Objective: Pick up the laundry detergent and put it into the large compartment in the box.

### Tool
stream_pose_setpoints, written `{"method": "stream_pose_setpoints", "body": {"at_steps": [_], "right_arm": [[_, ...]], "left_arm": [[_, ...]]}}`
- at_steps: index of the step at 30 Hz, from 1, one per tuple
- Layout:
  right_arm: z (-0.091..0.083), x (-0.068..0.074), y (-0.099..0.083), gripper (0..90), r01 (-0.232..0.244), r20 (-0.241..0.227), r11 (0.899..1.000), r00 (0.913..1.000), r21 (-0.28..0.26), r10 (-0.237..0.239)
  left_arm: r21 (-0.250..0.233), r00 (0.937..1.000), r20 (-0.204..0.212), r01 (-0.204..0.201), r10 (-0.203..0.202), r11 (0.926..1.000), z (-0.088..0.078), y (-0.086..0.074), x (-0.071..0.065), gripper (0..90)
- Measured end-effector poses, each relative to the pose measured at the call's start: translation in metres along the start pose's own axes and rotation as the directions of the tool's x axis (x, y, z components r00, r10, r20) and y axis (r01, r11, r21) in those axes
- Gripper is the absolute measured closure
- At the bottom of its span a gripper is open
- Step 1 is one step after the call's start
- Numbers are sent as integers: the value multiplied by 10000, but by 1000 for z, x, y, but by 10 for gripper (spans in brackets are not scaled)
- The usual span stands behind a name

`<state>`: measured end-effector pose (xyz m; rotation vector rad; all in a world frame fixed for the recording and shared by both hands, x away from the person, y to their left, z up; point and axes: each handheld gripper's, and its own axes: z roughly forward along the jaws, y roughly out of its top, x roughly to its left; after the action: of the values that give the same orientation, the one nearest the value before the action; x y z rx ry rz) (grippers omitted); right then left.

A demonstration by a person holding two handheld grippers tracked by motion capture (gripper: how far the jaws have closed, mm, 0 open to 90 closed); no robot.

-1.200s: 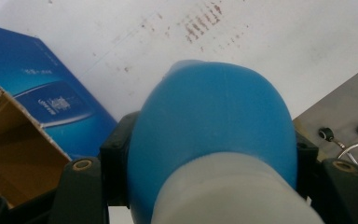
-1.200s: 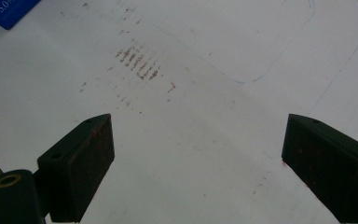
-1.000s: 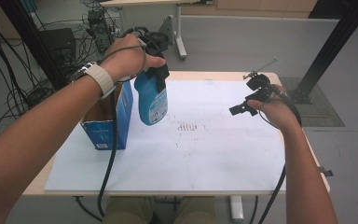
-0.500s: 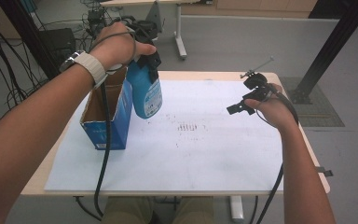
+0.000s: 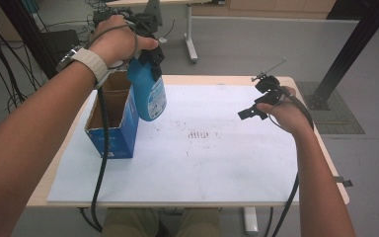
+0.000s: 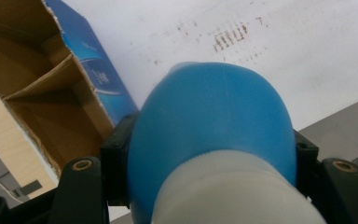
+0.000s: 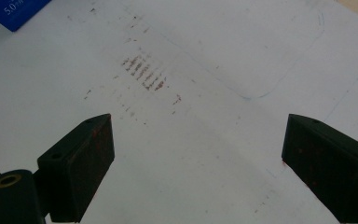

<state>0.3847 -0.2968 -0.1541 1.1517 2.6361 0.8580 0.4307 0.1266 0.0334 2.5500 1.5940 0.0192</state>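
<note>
In the high view the left gripper [image 5: 150, 52] pinches the neck of a blue bottle [image 5: 149, 94] held in the air beside the open cardboard box [image 5: 113, 121] at the table's [image 5: 256, 197] left edge, while the right gripper [image 5: 256, 106] hovers apart. In the left gripper view its fingers [image 6: 116, 163] clamp the bottle [image 6: 214, 126] just under the white cap; it could swing and catch the box wall [image 6: 91, 60]. In the right gripper view the fingers [image 7: 81, 161] are spread wide over the stained white sheet [image 7: 205, 130], holding nothing.

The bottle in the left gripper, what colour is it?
Blue bottle with a white cap, clearest in the left gripper view.
</note>
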Motion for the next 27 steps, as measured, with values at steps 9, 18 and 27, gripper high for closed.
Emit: {"method": "stream_pose_setpoints", "body": {"at_steps": [9,18,27], "right_arm": [[2,2,6,91,206,-77,9998,9998,-43,-206],[5,1,8,91,338,-148,9994,9993,-105,-339],[10,0,13,90,453,-242,9989,9987,-94,-455]], "left_arm": [[-108,9971,43,758,-758,9971,-11,-10,12,376],[-289,9922,-97,1242,-1246,9918,-23,-19,24,376],[-406,9826,-61,1850,-1854,9819,-29,-26,39,376]]}}
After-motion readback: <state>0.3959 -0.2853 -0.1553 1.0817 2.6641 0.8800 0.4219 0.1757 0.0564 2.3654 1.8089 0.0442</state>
